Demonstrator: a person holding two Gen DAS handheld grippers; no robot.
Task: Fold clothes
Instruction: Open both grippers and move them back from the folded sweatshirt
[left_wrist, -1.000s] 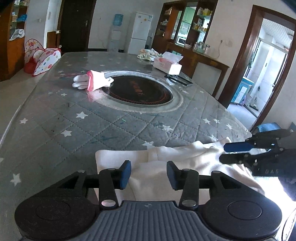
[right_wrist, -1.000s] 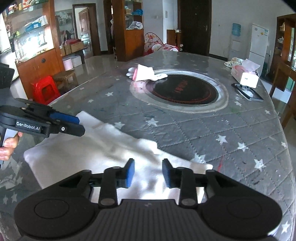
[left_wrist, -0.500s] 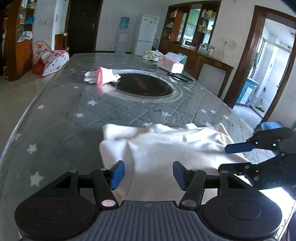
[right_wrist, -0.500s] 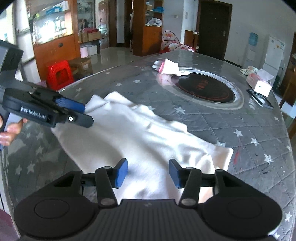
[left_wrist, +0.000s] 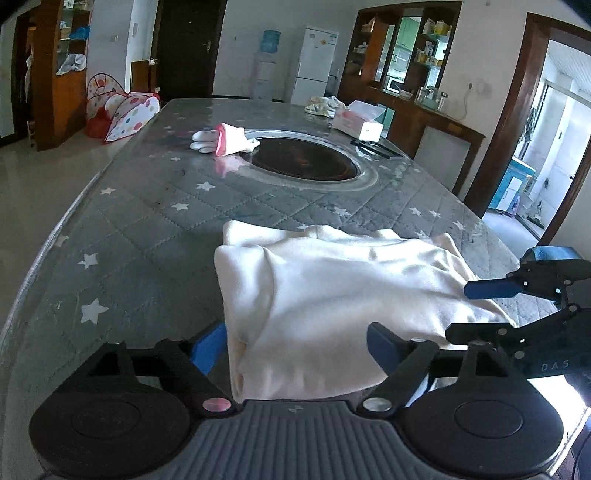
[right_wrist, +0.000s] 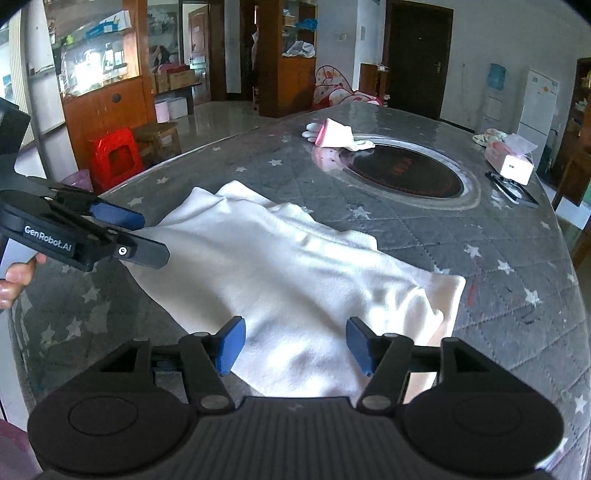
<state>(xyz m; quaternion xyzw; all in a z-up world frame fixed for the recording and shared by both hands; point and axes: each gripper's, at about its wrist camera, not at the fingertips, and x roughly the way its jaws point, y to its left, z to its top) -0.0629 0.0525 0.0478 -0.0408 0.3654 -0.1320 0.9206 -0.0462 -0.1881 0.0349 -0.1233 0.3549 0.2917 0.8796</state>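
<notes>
Both grippers, left gripper (left_wrist: 295, 341) and right gripper (right_wrist: 294, 343), widened jaws over one white garment (right_wrist: 295, 273).

I see a cream-white garment (left_wrist: 351, 295) (right_wrist: 295, 280) lying spread and loosely rumpled on the star-patterned table (left_wrist: 147, 236) (right_wrist: 498, 236), at its near edge. One side is folded over onto itself, leaving a doubled layer along the left border.
</notes>
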